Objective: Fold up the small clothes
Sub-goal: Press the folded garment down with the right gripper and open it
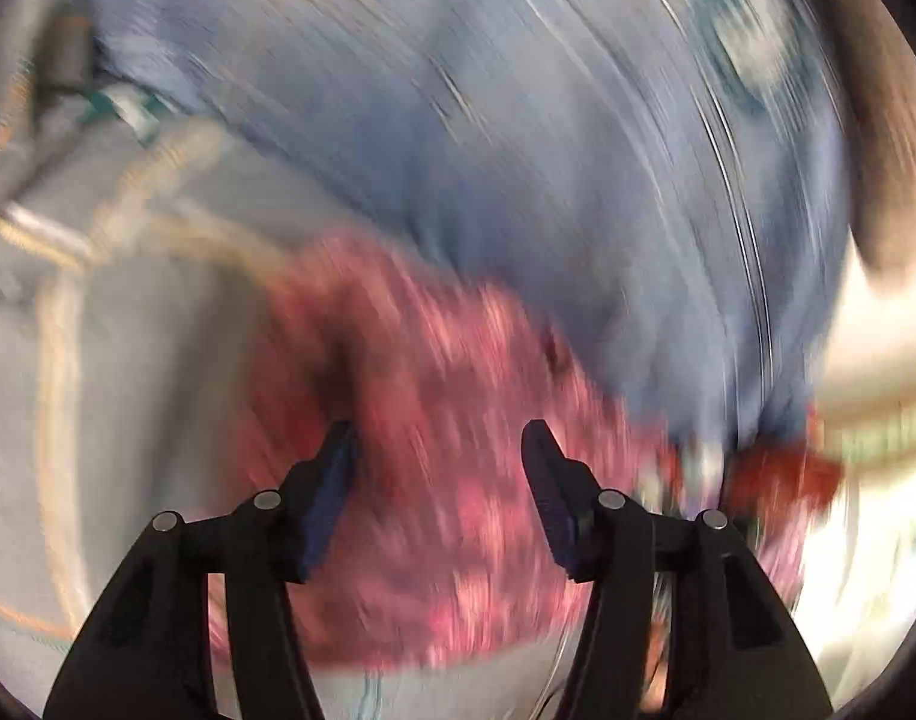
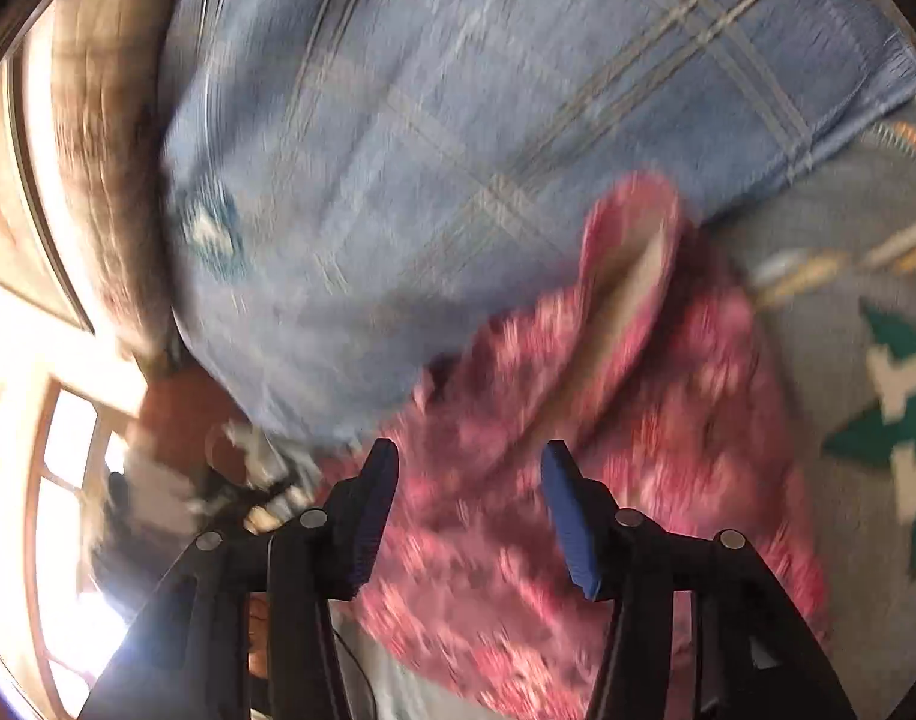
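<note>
A small pink-and-red patterned garment lies crumpled on the bedding, just beyond and under my left gripper, which is open with its jaws wide apart over the cloth. In the right wrist view the same pink garment lies under my right gripper, also open, with a pale lining showing in one raised fold. Both views are blurred by motion. Neither gripper holds anything.
A blue checked sheet covers the far part of the surface. A grey blanket with orange lines and green-white shapes lies beside the garment. A wooden edge and bright window border the bed.
</note>
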`<state>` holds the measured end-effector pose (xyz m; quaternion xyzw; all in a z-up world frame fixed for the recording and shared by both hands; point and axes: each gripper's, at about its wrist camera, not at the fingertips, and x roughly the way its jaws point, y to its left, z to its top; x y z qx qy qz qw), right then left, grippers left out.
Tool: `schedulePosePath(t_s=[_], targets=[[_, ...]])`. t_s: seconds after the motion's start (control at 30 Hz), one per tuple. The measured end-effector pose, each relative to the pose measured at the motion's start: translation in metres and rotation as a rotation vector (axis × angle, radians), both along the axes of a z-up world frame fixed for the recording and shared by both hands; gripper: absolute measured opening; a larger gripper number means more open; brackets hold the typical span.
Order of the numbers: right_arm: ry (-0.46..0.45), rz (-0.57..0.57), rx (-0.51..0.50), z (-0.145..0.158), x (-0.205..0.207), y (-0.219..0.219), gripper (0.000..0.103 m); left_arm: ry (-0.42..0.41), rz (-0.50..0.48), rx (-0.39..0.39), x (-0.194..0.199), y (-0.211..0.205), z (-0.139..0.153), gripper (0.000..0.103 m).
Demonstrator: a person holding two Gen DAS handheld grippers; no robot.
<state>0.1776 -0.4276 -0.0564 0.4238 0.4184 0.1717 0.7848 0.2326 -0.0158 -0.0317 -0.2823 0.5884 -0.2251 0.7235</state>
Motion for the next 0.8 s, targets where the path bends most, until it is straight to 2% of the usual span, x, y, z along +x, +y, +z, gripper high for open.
schedulePosePath(t_s=[0.1,0.17,0.23,0.3,0.37,0.43,0.5,0.6,0.8], targets=[[0.081,0.071,-0.019,-0.022,0.010,0.027,0.052,0.028,-0.132,0.042,-0.020,-0.040,-0.020,0.055],[0.122,0.061,-0.005,-0.030,0.027,0.038,0.052,0.050,-0.166,0.107,-0.016,-0.058,-0.029,0.055],[0.112,0.061,0.040,-0.023,0.047,0.042,0.051,0.041,-0.164,0.151,0.004,-0.069,-0.026,0.055],[0.001,0.006,0.137,0.005,0.078,0.036,0.051,0.006,-0.106,0.202,0.032,-0.068,-0.017,0.053],[-0.074,-0.055,0.110,0.028,0.098,0.027,0.051,-0.009,0.015,0.190,0.059,-0.053,-0.006,0.053],[-0.056,-0.111,0.052,0.034,0.104,0.017,0.051,-0.007,0.106,0.140,0.072,-0.030,0.005,0.053],[-0.046,-0.109,-0.052,0.033,0.094,0.014,0.052,-0.017,0.134,0.124,0.070,-0.012,0.013,0.053],[-0.028,-0.098,-0.180,0.025,0.068,-0.003,0.052,-0.009,0.140,0.144,0.048,0.015,0.011,0.053],[-0.022,-0.142,-0.216,0.011,-0.030,-0.030,0.052,0.048,0.105,0.127,-0.030,0.057,-0.018,0.056]])
